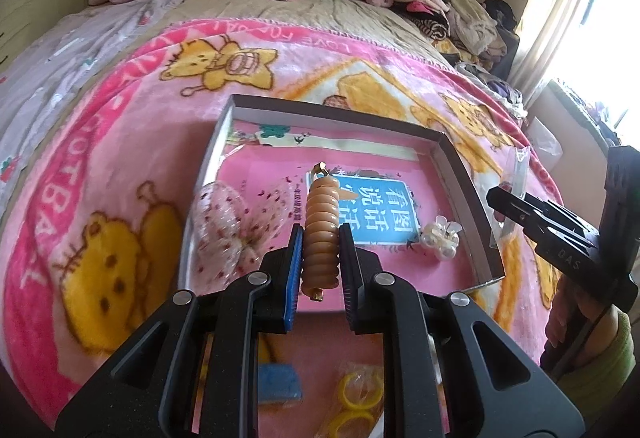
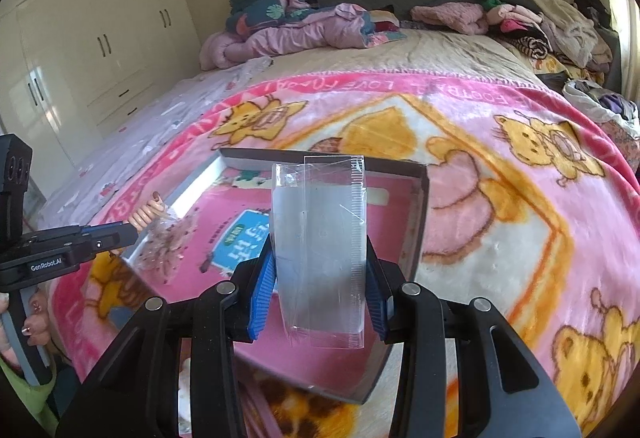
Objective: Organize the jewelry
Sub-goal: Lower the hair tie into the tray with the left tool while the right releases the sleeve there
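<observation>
Tan coil hair tie (image 1: 321, 234) stands upright at the frame's centre, pinched between the pads of the left claw (image 1: 320, 258), above the open box (image 1: 460, 174) on the pink blanket (image 1: 120, 142). A mesh bow (image 1: 236, 226) lies at the box's left, a pearl clip (image 1: 440, 238) at its right. The right claw (image 2: 320, 278) pinches a clear plastic bag (image 2: 320, 238) upright, centre frame, over the box.

The right gripper (image 2: 320, 278) pinches an upright clear plastic bag (image 2: 320, 250), seemingly empty, above the shallow box (image 2: 420, 222).
</observation>
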A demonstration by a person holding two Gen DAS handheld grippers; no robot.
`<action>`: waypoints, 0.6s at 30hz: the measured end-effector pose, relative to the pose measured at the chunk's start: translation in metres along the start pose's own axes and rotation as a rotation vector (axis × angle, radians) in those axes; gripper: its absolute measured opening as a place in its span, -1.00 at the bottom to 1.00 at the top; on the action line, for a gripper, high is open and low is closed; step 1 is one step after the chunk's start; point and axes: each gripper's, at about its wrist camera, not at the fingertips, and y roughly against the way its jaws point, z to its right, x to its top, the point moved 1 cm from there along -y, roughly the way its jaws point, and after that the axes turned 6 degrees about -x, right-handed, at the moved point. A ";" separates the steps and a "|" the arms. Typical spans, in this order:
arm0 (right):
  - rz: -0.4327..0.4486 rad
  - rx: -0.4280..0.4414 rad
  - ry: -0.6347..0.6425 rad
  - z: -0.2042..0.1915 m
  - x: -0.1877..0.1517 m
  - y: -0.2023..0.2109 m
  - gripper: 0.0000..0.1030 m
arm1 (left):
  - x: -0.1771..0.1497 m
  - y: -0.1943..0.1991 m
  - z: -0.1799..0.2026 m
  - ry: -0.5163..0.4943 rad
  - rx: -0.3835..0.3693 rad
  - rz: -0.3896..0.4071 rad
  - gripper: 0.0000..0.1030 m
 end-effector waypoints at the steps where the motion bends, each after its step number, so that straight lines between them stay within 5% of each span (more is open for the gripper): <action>1: -0.004 -0.005 -0.003 0.002 0.001 -0.003 -0.26 | 0.002 -0.004 0.001 -0.002 -0.005 -0.006 -0.78; 18: -0.077 -0.044 -0.011 0.011 0.005 -0.046 -0.26 | 0.005 -0.057 0.009 -0.034 -0.046 -0.081 -0.78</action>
